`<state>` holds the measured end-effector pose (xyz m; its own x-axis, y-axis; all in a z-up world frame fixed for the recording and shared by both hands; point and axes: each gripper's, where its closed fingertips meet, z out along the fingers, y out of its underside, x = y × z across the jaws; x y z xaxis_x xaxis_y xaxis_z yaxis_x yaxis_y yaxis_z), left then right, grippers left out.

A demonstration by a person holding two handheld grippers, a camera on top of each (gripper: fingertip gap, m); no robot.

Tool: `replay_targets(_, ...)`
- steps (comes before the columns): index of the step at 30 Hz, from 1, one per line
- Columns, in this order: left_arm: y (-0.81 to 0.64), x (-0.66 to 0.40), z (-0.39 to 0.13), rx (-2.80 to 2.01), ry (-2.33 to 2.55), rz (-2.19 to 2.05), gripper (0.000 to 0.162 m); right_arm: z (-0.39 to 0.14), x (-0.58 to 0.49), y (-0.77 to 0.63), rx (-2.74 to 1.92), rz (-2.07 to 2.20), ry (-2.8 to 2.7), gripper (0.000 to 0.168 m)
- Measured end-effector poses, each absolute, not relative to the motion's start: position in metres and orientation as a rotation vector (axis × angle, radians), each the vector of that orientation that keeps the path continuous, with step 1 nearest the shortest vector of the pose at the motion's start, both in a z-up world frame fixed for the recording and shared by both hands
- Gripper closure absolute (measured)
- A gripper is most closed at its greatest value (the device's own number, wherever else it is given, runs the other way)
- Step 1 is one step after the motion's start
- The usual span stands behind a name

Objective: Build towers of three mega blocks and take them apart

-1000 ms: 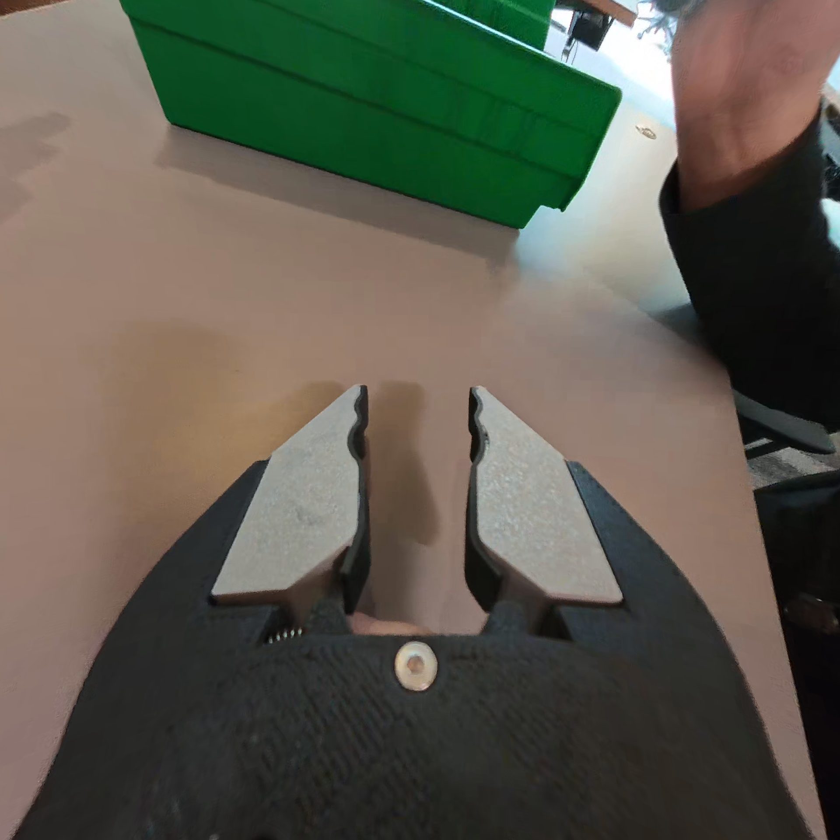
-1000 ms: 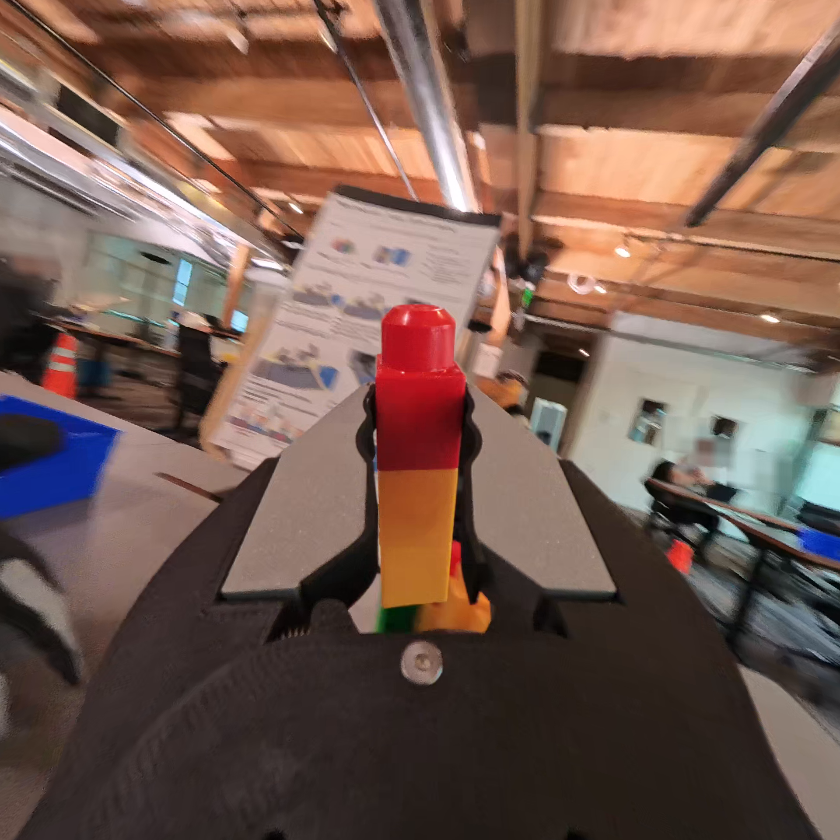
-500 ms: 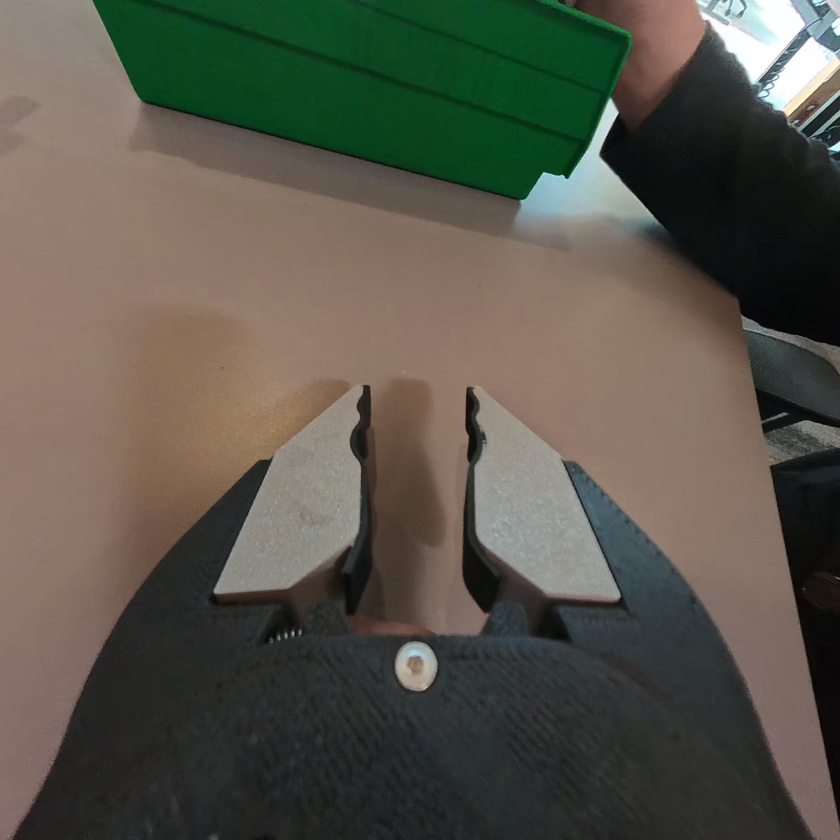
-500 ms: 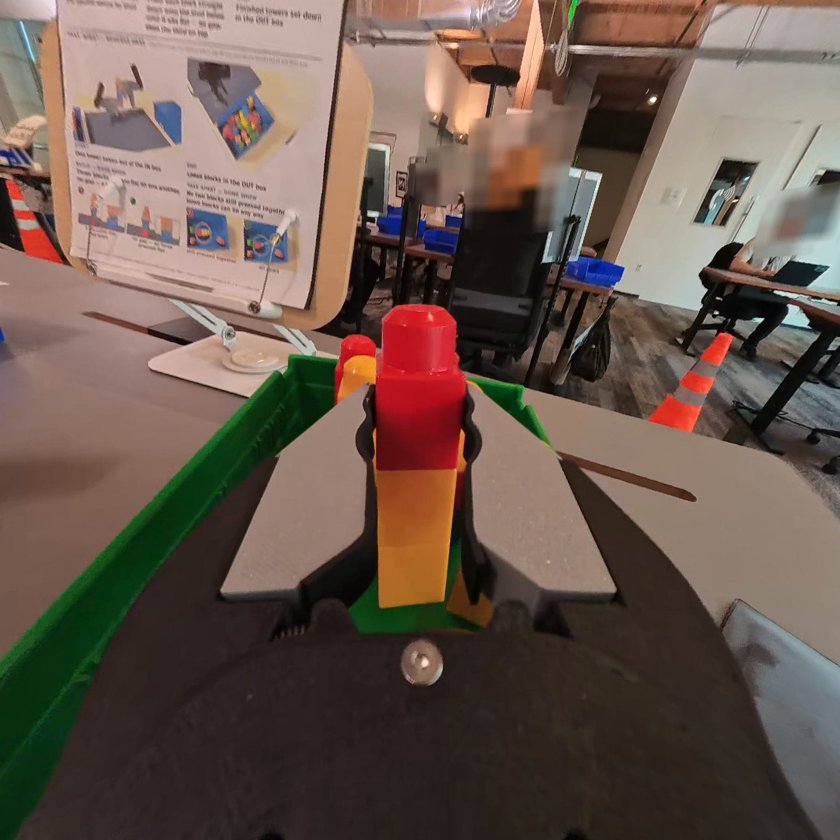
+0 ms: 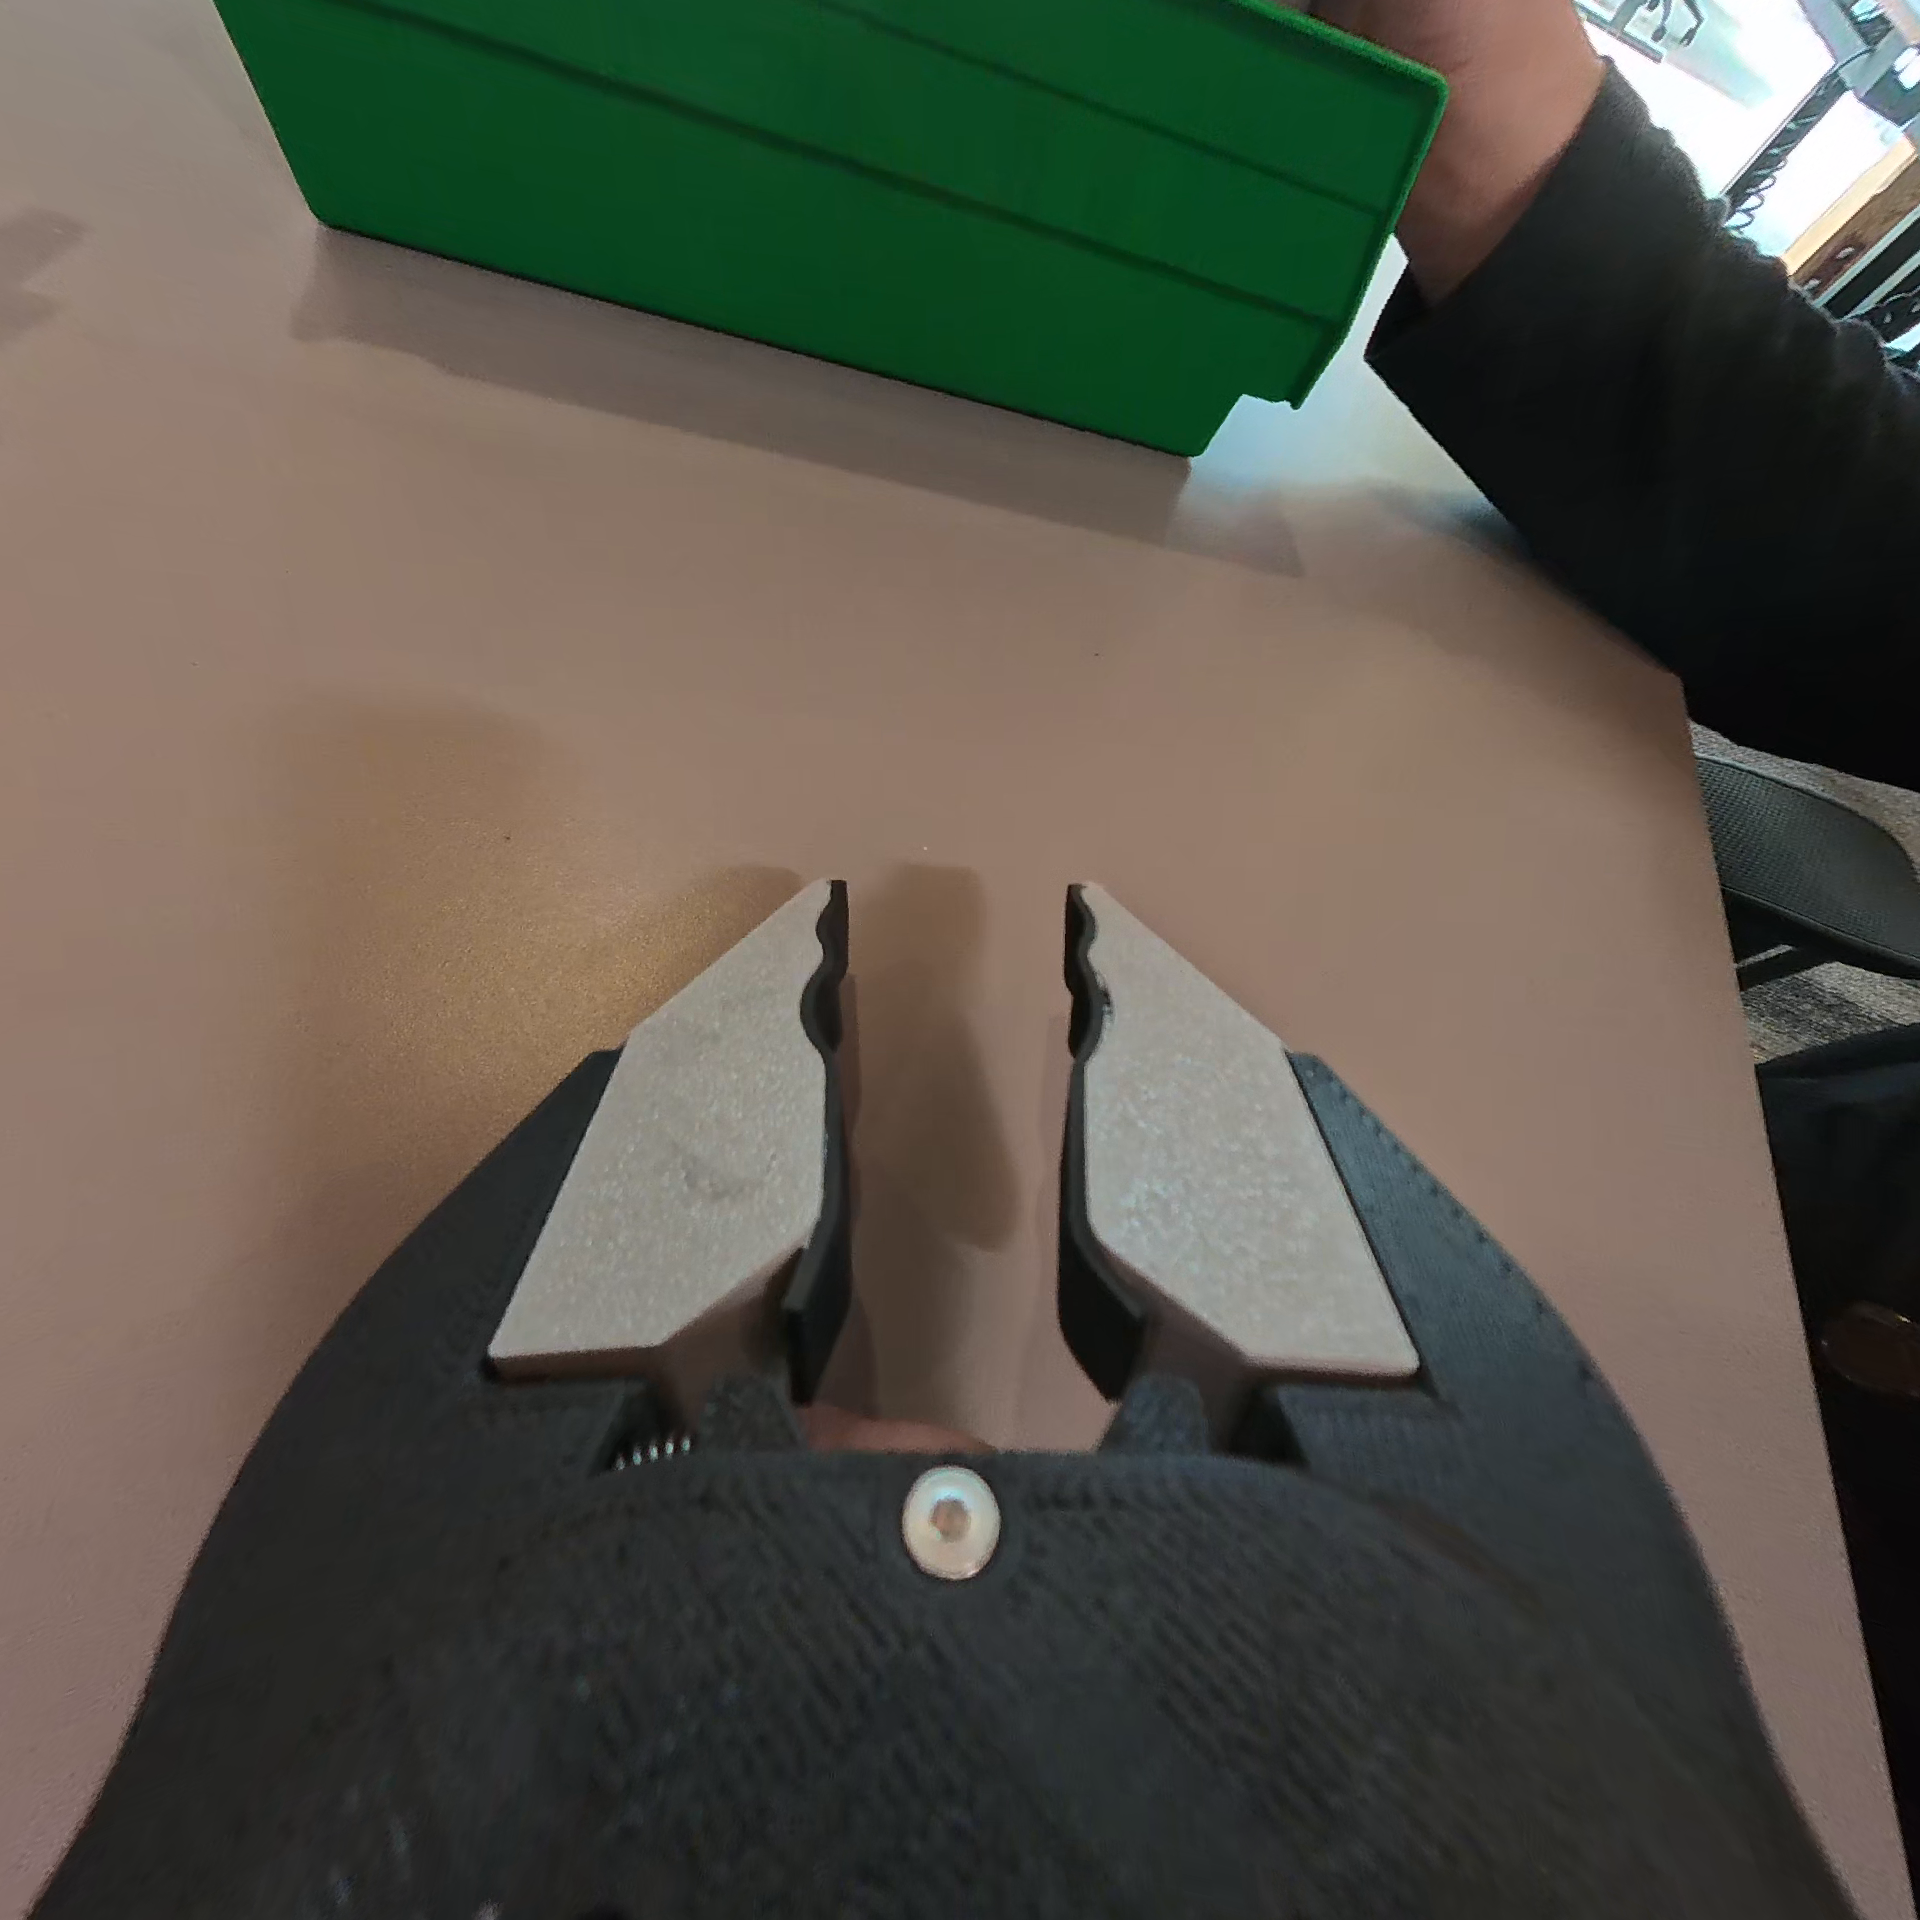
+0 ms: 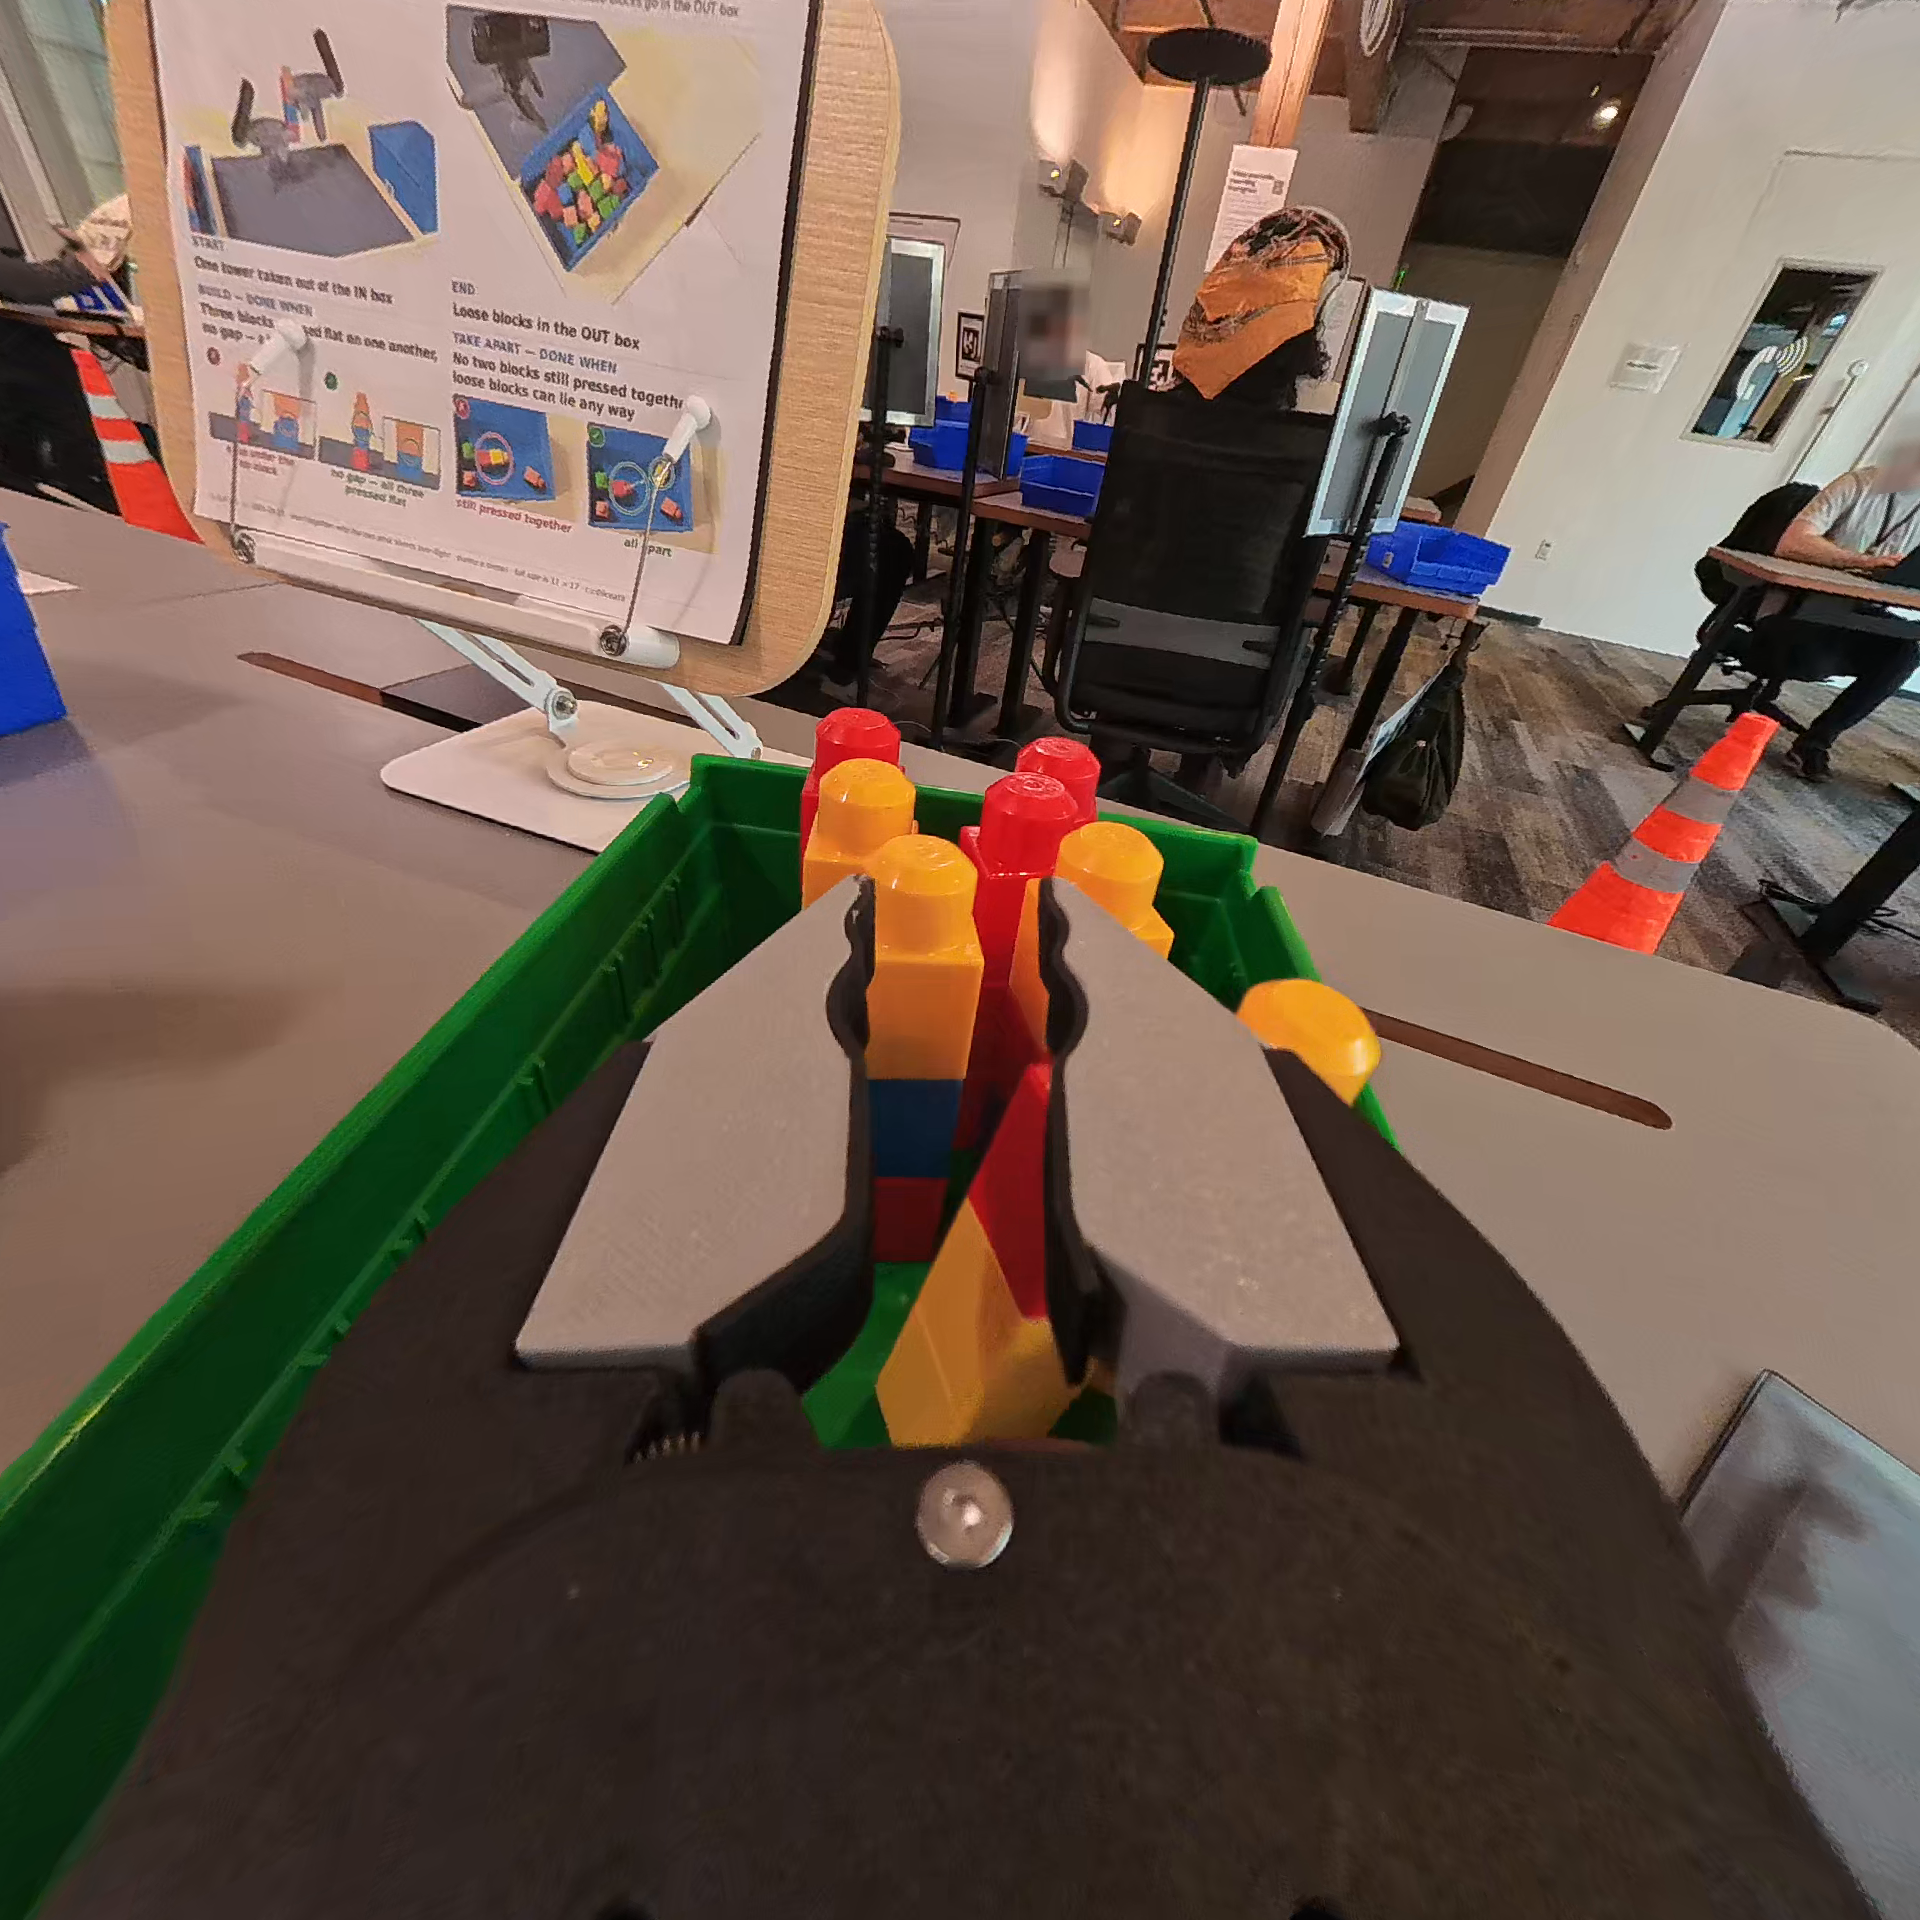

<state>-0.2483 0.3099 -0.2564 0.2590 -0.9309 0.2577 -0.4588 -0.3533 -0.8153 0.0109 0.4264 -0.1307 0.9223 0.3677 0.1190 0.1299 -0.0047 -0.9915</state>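
My right gripper (image 6: pixel 951 894) hangs open over the green bin (image 6: pixel 416 1195), its jaws about a block's width apart. A red, orange and yellow tower (image 6: pixel 997 1226) lies tilted in the bin just under the jaws, free of the pads. Several three-block towers stand upright at the bin's far end, the nearest yellow over blue over red (image 6: pixel 925 987). An orange stud (image 6: pixel 1309 1039) shows right of my right finger. My left gripper (image 5: pixel 956 894) is open and empty, low over the bare table. The green bin (image 5: pixel 831 208) stands ahead of it.
A hand (image 5: pixel 1475 125) and dark sleeve (image 5: pixel 1662 416) reach to the bin's right end. The table edge (image 5: pixel 1725 935) runs down the right. An instruction board on a stand (image 6: pixel 478 312) is behind the bin, a blue bin (image 6: pixel 21 644) far left, and a dark flat object (image 6: pixel 1808 1538) lower right. Left tips to right tips: about 30 cm.
My right gripper swung down over the green bin and let the red-orange-yellow tower go; it dropped and tilted under the jaws. My left gripper stayed open and shifted slightly.
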Motion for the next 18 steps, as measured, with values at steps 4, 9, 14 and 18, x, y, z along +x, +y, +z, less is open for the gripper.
replay_targets(4,0.3089,-0.2482,-0.2568,-1.93,1.259,-1.008,0.122,-0.1313,0.0129,0.4262,-1.585,0.192,-0.392,0.139)
replay_targets(9,0.307,-0.2479,-0.2576,-1.937,1.265,-1.02,0.121,-0.1281,0.0151,0.4243,-1.572,0.217,-0.376,0.139)
replay_targets(14,0.307,-0.248,-0.2575,-1.936,1.266,-1.022,0.121,-0.1304,0.0127,0.4246,-1.58,0.228,-0.385,0.138)
replay_targets(18,0.3058,-0.2479,-0.2578,-1.939,1.27,-1.028,0.121,-0.1312,0.01,0.4242,-1.584,0.223,-0.4,0.138)
